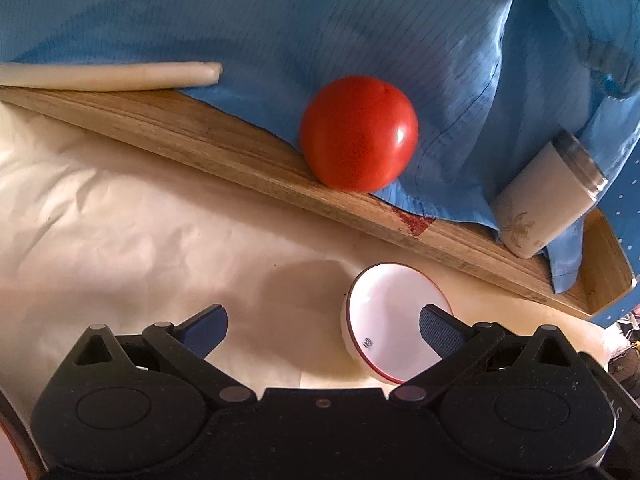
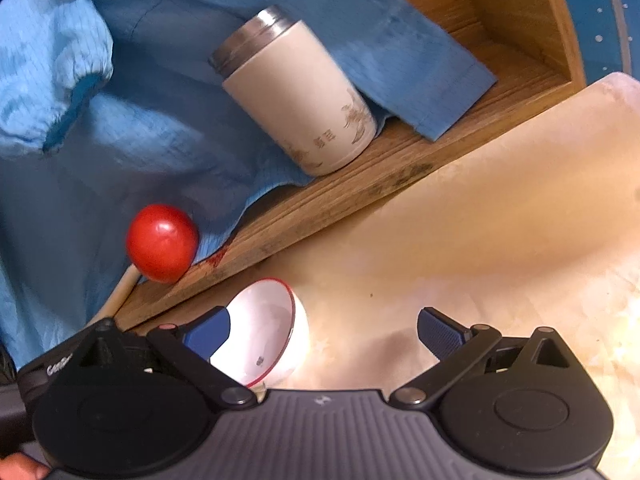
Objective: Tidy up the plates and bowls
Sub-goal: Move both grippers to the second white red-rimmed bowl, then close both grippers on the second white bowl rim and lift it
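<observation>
A small white bowl with a thin red rim (image 1: pixel 390 324) sits on the cream paper-covered table. In the left wrist view it lies just ahead of my left gripper (image 1: pixel 323 326), under the right fingertip (image 1: pixel 440 334). My left gripper is open and empty. In the right wrist view the same bowl (image 2: pixel 266 336) lies beside the left fingertip (image 2: pixel 210 334) of my right gripper (image 2: pixel 323 330), which is open and empty. The other gripper's black body shows at the left edge of that view. No plates are clearly in view.
A wooden tray (image 1: pixel 224 148) runs behind the bowl, draped with a blue garment (image 1: pixel 280 28). On it rest a red tomato (image 1: pixel 359 134), a cream tumbler with metal rim (image 2: pixel 298 100) and a pale rolled stick (image 1: pixel 108 76). A blue dotted edge (image 1: pixel 616 312) lies right.
</observation>
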The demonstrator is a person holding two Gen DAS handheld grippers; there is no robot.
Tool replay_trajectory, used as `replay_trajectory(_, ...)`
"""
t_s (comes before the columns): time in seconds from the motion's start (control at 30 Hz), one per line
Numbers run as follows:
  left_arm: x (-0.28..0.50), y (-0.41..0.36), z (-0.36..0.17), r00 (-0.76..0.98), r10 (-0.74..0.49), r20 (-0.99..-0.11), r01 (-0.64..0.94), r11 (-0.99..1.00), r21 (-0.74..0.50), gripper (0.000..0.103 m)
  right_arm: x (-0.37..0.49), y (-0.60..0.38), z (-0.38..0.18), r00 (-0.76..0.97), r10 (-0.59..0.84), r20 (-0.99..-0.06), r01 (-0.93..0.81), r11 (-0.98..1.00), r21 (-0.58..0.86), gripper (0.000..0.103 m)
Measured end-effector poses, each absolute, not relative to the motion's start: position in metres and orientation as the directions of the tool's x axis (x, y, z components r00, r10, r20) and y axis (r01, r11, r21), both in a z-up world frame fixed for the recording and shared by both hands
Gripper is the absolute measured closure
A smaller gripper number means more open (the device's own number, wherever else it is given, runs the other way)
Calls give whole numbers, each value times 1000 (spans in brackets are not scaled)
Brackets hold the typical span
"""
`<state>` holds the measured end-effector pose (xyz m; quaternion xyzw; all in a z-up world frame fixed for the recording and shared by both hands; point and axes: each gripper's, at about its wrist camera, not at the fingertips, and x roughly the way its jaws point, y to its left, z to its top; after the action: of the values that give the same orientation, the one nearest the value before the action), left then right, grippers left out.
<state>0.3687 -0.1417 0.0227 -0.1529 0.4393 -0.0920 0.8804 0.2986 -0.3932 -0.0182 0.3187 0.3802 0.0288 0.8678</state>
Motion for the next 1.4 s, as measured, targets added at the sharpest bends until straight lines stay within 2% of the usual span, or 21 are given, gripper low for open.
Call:
replay_trajectory(0.1,373,-142,18,576,-295,-762,7,934,-356,4,300,-389,-20,706,301,-641,182,798,575,6)
replay_trajectory(0.23,378,-143,12,561,-312,-767,6,928,-373,9,303,-385,-23,704,314,-637,174,793,584,18)
replay_trajectory(0.4,382,-146,5,547,-325,-772,5,923,-385,21,305,-386,-23,707,335,-623,164,779,605,27)
replay_trajectory(0.63,385,-145,2,549,-324,-771,1,922,-387,34,308,-383,-25,705,370,-605,136,767,627,45)
replay_trajectory(0.97,386,-155,4,529,-372,-762,52,911,-409,66,307,-385,-29,700,399,-592,127,747,653,76)
replay_trajectory(1.07,386,-159,5,525,-376,-764,79,915,-396,78,307,-387,-31,697,409,-590,125,740,661,81)
replay_trajectory(1.17,384,-158,4,523,-379,-764,84,914,-396,85,308,-387,-34,694,417,-587,125,733,668,83)
replay_trajectory(1.4,380,-157,5,535,-369,-760,88,919,-384,89,307,-387,-35,694,418,-586,127,731,671,84)
